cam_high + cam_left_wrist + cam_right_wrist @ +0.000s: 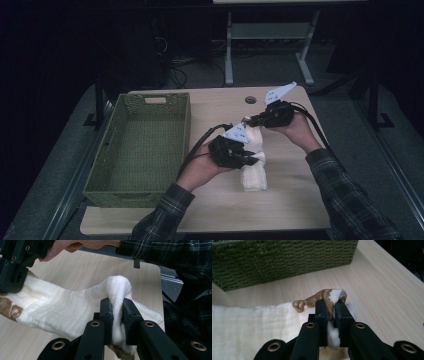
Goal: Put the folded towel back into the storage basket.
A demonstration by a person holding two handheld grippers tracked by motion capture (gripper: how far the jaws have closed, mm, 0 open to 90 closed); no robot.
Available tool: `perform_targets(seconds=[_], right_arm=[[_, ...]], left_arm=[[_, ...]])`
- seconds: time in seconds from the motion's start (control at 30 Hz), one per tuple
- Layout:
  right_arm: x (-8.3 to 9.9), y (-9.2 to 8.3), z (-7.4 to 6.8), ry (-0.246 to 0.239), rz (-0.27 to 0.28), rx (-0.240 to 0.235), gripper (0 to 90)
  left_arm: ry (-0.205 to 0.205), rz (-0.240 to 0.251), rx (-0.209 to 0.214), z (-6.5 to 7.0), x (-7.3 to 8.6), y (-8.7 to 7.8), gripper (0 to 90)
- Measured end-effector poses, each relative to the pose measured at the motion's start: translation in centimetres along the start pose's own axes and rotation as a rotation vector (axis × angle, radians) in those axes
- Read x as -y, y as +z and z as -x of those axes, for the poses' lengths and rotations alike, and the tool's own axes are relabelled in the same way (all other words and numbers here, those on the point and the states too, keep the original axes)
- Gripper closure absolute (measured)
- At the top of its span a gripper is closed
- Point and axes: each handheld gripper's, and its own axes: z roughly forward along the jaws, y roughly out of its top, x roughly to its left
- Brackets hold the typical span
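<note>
Two black two-jaw grippers pinch one cream-white cloth with brown patches [252, 160], which lies lengthwise on the pale wooden table [290, 200], right of its middle. The left gripper [248, 159] has its jaws pressed together on a bunched fold of the cloth's near half, as the left gripper view shows [117, 312]. The right gripper [251, 120] clamps the far end, its jaws squeezing a brown-stained corner [331, 307]. Between both grips the fabric sags. A green woven plastic basket [141, 145] stands along the table's left edge, just beside the cloth.
</note>
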Motion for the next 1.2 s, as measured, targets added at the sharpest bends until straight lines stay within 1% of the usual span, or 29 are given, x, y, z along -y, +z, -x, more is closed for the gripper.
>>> perform_targets(seconds=[0.17, 0.23, 0.37, 0.4, 0.43, 0.47, 0.5, 0.53, 0.63, 0.67, 0.7, 0.77, 0.87, 0.97, 1.0, 1.03, 1.13, 1.2], right_arm=[[-2.1, 0.2, -0.2, -0.013, 0.001, 0.001, 82.7], [-3.1, 0.5, -0.3, -0.02, 0.012, 0.002, 82.8], [-4.9, 1.4, -0.6, -0.033, 0.013, -0.002, 82.8], [-5.3, 1.6, -0.6, -0.035, 0.012, -0.004, 82.8], [-5.9, 2.0, -0.7, -0.053, 0.012, 0.002, 82.8], [-6.4, 2.3, -0.8, -0.05, 0.015, -0.005, 82.8], [-6.9, 2.7, -0.8, -0.062, 0.019, -0.007, 82.8], [-7.3, 2.9, -0.9, -0.061, 0.02, -0.01, 82.8], [-8.9, 4.1, -1.2, -0.082, 0.023, -0.017, 82.8], [-9.3, 4.4, -1.4, -0.076, 0.024, -0.024, 82.8], [-9.8, 4.8, -1.3, -0.091, 0.025, -0.025, 82.8], [-10.7, 5.6, -1.4, -0.106, 0.023, -0.029, 82.8], [-12.1, 6.7, -1.7, -0.114, 0.026, -0.038, 82.8], [-13.3, 7.8, -2.2, -0.122, 0.026, -0.049, 82.8], [-13.6, 8.2, -2.2, -0.133, 0.028, -0.05, 82.8], [-14.0, 8.6, -2.3, -0.126, 0.027, -0.056, 82.8], [-14.8, 9.7, -2.5, -0.132, 0.018, -0.061, 82.8], [-15.5, 10.5, -2.7, -0.153, 0.014, -0.07, 82.8]], left_arm=[[0.011, 0.01, -0.012, -0.6, -0.1, -2.2, 79.5], [0.013, 0.015, -0.019, -0.8, 0.0, -3.1, 79.5], [0.014, 0.021, -0.04, -1.1, 0.5, -5.0, 79.5], [0.014, 0.02, -0.048, -1.2, 0.7, -5.7, 79.5], [0.008, 0.024, -0.054, -1.2, 1.0, -6.2, 79.5], [0.008, 0.027, -0.063, -1.3, 1.2, -6.8, 79.4], [0.011, 0.027, -0.068, -1.4, 1.4, -7.2, 79.5], [0.011, 0.025, -0.077, -1.5, 1.8, -7.8, 79.4], [-0.004, 0.034, -0.102, -1.7, 2.7, -9.4, 79.4], [-0.006, 0.035, -0.107, -1.9, 3.0, -9.9, 79.3], [-0.013, 0.039, -0.113, -2.0, 3.3, -10.3, 79.3], [-0.021, 0.039, -0.127, -2.3, 3.9, -11.3, 79.3], [-0.03, 0.041, -0.145, -2.5, 4.9, -12.7, 79.3], [-0.041, 0.042, -0.162, -2.8, 5.7, -13.7, 79.4], [-0.048, 0.045, -0.168, -2.8, 6.0, -14.1, 79.3], [-0.052, 0.042, -0.175, -2.9, 6.3, -14.5, 79.3], [-0.067, 0.044, -0.192, -3.0, 7.2, -15.5, 79.3], [-0.073, 0.043, -0.202, -3.1, 7.8, -16.2, 79.3]])
